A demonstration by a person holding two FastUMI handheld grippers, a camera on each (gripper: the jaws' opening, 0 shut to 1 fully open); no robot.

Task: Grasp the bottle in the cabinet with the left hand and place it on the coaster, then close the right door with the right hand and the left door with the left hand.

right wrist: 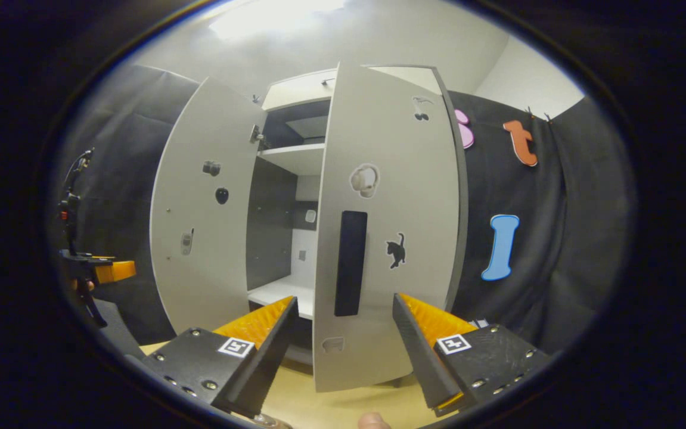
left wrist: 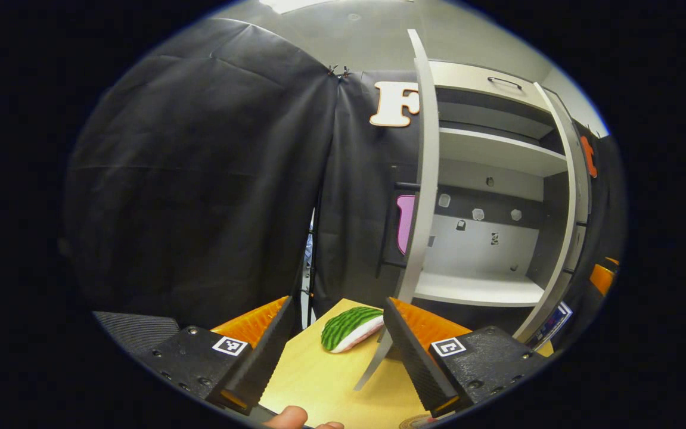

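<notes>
In the left gripper view the white cabinet (left wrist: 486, 286) stands on a wooden table (left wrist: 319, 375), and the shelves I can see are bare. Its left door (left wrist: 425, 179) is open, seen edge-on just past my open left gripper (left wrist: 338, 302). A watermelon-slice piece (left wrist: 351, 328) lies on the table between the fingers' tips. In the right gripper view the right door (right wrist: 402, 196) is swung partway, outer face toward me. Its black handle (right wrist: 350, 262) is just above my open right gripper (right wrist: 345, 300). The left door (right wrist: 205, 214) stands wide open. No bottle is in sight.
Black cloth walls close in the left and right sides. The other gripper (right wrist: 95, 271) shows at the far left of the right gripper view, and an orange part (left wrist: 602, 277) of a gripper sits at the right edge of the left gripper view. Fingertips of a hand (left wrist: 289, 417) show at the bottom.
</notes>
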